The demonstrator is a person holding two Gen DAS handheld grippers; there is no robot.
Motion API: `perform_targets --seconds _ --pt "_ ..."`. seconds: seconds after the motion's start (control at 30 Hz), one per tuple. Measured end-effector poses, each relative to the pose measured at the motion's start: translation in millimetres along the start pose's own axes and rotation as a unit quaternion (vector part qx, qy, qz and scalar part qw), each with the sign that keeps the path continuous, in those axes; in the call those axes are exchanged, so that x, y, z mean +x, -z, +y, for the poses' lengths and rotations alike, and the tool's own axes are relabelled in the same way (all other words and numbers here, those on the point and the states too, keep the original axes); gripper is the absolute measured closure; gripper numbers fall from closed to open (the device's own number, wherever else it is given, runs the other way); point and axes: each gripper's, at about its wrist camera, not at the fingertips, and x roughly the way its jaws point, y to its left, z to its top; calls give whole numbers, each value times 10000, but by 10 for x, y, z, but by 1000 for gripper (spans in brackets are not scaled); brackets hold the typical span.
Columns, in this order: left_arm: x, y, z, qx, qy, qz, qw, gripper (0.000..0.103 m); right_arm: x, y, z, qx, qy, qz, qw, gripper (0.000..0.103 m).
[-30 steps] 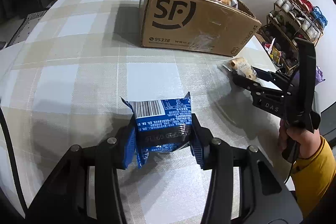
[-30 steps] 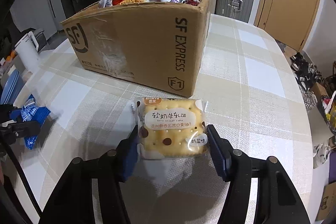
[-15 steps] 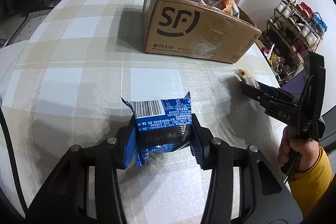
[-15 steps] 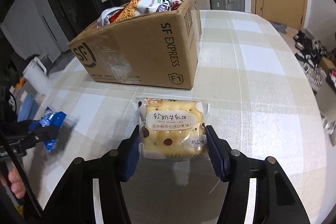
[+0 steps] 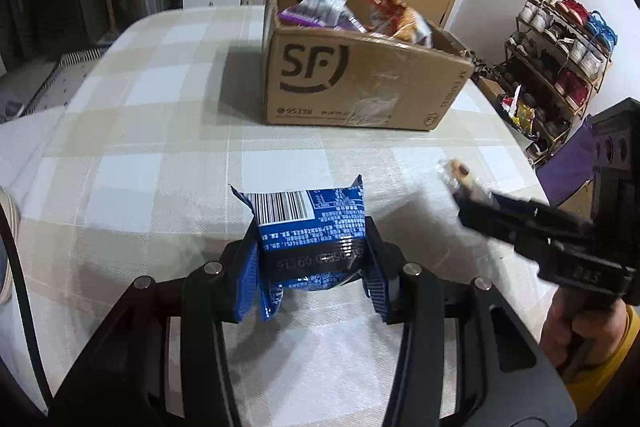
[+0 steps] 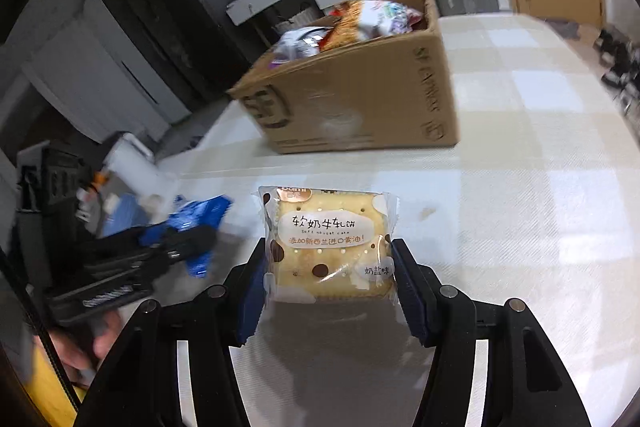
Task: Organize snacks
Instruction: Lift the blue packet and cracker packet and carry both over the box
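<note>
**Both packets lifted, box ahead**

A second ago your right gripper (image 6: pixel 328 283) looked squarely at the box; now its view is tilted and streaked — you've rolled the wrist and swung it across the table. The left gripper (image 5: pixel 310 263) has risen a little and the box sits more centred ahead of it. Neither grip has altered. My reading: pickup is done on both sides and you're in the carry toward the box.

Left fingers are clamped on the crinkled blue foil snack packet (image 5: pixel 310 223), barcode face up. The pads pinch its lower half and the foil is creased and bunched at the left pad (image 5: pixel 246 279); the upper half stands free above the jaws.

Right fingers are closed on the square clear-wrapped cream cracker sandwich with brown dots (image 6: pixel 328 243), label up, gripped by its two side edges. It looks flat and stiff; the wrapper's sealed ends stick out loose.

Both packets hang above the beige-and-white checked tablecloth (image 5: pixel 132 131), well short of the open brown cardboard shipping box (image 5: pixel 360 87), which stands on the table's far side already heaped with snack bags (image 5: pixel 356 13) — so expect little room; a drop on top is likely.
</note>
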Motion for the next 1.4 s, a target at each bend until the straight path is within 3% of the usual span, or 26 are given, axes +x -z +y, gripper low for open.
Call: perform_targets --seconds 0.3,0.43,0.63,1.07,1.4 --pt "-385 282 -248 246 -128 -400 9988 61 -377 361 277 219 -280 -283 9990 45" --pt "-577 525 -247 136 -89 -395 9991 61 -566 523 378 219 -343 -481 9980 45" --pt "-826 599 -197 -74 -11 -481 9988 61 -786 543 495 156 -394 -741 9964 45" --pt "-1145 223 -189 -160 144 -670 9975 61 -1039 119 459 143 -536 -1096 9924 45" --pt "-1083 -534 -192 -11 164 -658 9977 61 -1178 -654 395 84 -422 -1379 9895 45"
